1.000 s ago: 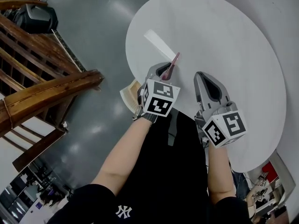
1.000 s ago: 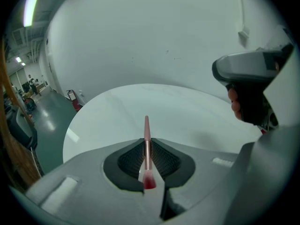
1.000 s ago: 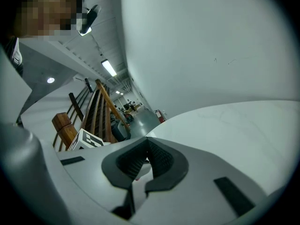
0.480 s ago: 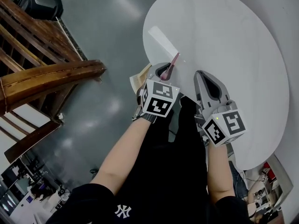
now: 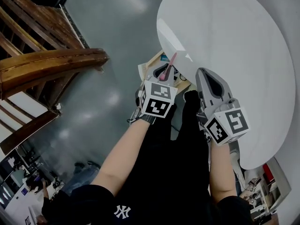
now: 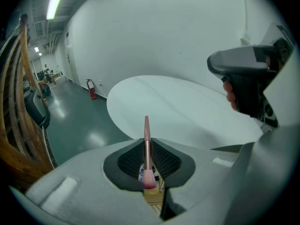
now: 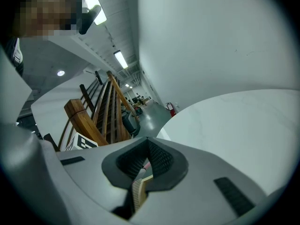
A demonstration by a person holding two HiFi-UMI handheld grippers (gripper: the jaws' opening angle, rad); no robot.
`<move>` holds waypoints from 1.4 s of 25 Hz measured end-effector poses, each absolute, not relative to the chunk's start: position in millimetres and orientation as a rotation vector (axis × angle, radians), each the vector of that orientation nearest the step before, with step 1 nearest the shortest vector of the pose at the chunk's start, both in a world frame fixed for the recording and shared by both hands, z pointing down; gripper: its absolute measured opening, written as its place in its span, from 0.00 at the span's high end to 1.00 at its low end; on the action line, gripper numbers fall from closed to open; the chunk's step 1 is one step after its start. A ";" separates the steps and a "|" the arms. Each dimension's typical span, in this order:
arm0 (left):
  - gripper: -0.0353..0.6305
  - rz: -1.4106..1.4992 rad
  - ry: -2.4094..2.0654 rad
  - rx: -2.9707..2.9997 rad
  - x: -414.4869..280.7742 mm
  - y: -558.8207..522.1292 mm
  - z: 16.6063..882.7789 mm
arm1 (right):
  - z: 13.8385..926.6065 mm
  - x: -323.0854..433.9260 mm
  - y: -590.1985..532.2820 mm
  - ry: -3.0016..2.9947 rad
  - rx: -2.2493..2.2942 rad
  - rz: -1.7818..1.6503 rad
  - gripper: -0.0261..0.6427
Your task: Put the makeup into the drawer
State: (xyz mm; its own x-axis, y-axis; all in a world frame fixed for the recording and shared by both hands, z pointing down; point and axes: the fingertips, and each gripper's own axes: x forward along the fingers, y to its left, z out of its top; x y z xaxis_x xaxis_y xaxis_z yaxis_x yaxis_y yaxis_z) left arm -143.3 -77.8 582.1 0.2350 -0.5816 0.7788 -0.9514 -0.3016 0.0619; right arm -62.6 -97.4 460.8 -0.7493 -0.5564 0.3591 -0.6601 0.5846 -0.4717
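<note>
The brush [image 6: 146, 139] was pinched low on its handle, near the bristle end, between the pressed-in jaws of the left gripper [image 5: 164, 73]. Most of the handle stuck out toward 1 o'clock. With so narrow a grip, I judged it could pivot or slip out, and the long free end might catch the table [image 5: 234, 46] edge just beyond it. The open drawer [image 5: 149, 65] lay just under that gripper, toward 11 o'clock, so letting go too early or off-line could drop the brush to the floor. The right gripper [image 7: 147, 146], at 3 o'clock of the left, had its jaws together on nothing.
</note>
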 end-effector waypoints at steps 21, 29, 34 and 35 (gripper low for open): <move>0.87 0.880 -1.356 1.888 -164.3 -39.9 673.4 | 526.1 -94.2 -59.6 -2.607 0.970 0.879 0.94; 0.87 0.916 -1.332 1.885 -159.1 -45.7 707.9 | 546.1 -96.0 -60.1 -2.626 0.978 0.880 0.94; 0.87 0.946 -1.321 1.888 -153.1 -52.8 718.3 | 548.4 -90.1 -65.3 -2.641 0.991 0.880 0.94; 0.87 0.953 -1.320 1.889 -152.3 -54.4 720.6 | 548.9 -88.8 -66.7 -2.644 0.994 0.879 0.94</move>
State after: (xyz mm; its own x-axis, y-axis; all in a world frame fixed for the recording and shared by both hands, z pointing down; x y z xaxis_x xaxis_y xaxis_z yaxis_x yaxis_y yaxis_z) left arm -152.3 -54.4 720.6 0.2339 -0.4901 0.8397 -0.9514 -0.2935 0.0937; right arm -88.8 -66.7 548.9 -0.7596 -0.5412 0.3606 -0.6494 0.6011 -0.4658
